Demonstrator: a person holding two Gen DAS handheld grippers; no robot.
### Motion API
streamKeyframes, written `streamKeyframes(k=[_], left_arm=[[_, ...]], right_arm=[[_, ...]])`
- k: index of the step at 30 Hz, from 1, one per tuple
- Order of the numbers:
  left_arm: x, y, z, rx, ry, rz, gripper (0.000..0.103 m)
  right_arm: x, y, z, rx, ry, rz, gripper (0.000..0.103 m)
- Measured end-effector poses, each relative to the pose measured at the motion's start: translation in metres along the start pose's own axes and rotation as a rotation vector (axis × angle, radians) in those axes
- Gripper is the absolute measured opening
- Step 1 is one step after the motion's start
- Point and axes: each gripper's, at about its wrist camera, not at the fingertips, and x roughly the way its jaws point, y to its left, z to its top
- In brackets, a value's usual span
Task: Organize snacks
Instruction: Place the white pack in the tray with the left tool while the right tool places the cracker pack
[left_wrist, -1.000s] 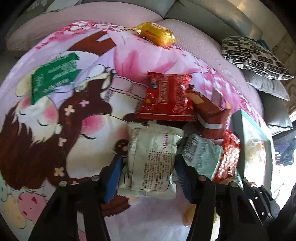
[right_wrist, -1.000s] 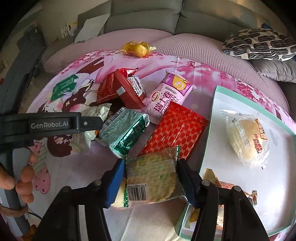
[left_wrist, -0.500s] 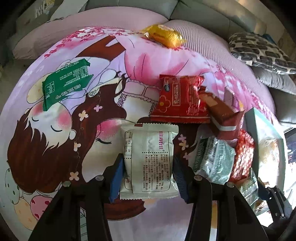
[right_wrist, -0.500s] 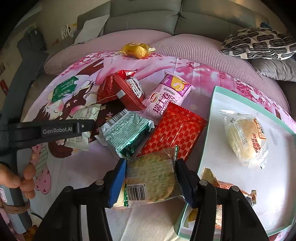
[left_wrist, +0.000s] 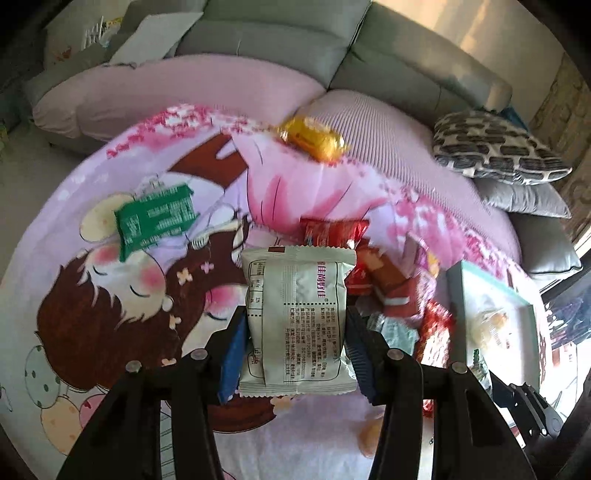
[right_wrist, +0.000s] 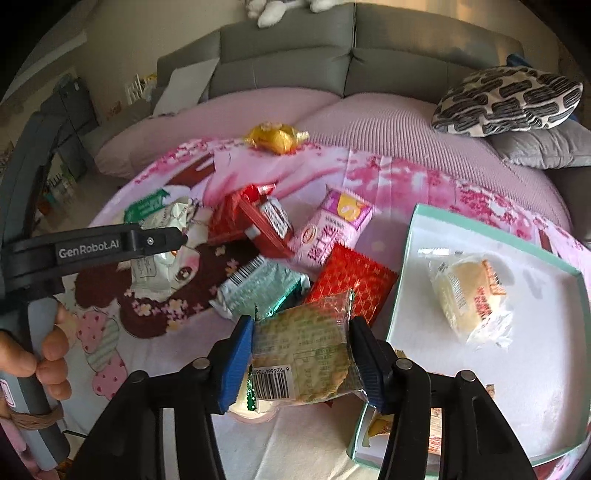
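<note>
Both wrist cameras look steeply down along their fingers, close over the snack pile (left_wrist: 373, 280) – left view from the left, right view nearer the tray (right_wrist: 491, 229).

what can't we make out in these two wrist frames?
- Snack pile, left wrist view: motion blur, and the white packet in the left tool covers part of it.
- Items in the tray's near corner, right wrist view: hidden behind the right tool.
- Whatever lies under the held cracker pack, right wrist view: covered by it.
</note>
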Motion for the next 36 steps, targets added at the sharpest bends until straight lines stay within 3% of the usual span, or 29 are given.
streamKeyframes(k=[7, 13, 23, 36], left_arm=[[-0.017, -0.012, 0.004, 0.026, -0.053, -0.020, 0.053], [-0.023, -0.038, 0.000, 0.088, -0.068, -0.057, 0.053], [-0.025, -0.107, -0.023, 0.266, -0.060, -0.125, 0.053], [-0.015, -0.204, -0.055, 0.494, -0.027, -0.240, 0.053]], right_arm=[[-0.012, -0.002, 0.004, 0.010, -0.031, 0.008, 0.056], [-0.027, -0.026, 0.005, 0.066, -0.066, -0.022, 0.056], [-0.063, -0.109, -0.006, 0.271, -0.124, -0.172, 0.056], [-0.100, -0.207, -0.046, 0.544, -0.160, -0.342, 0.056]])
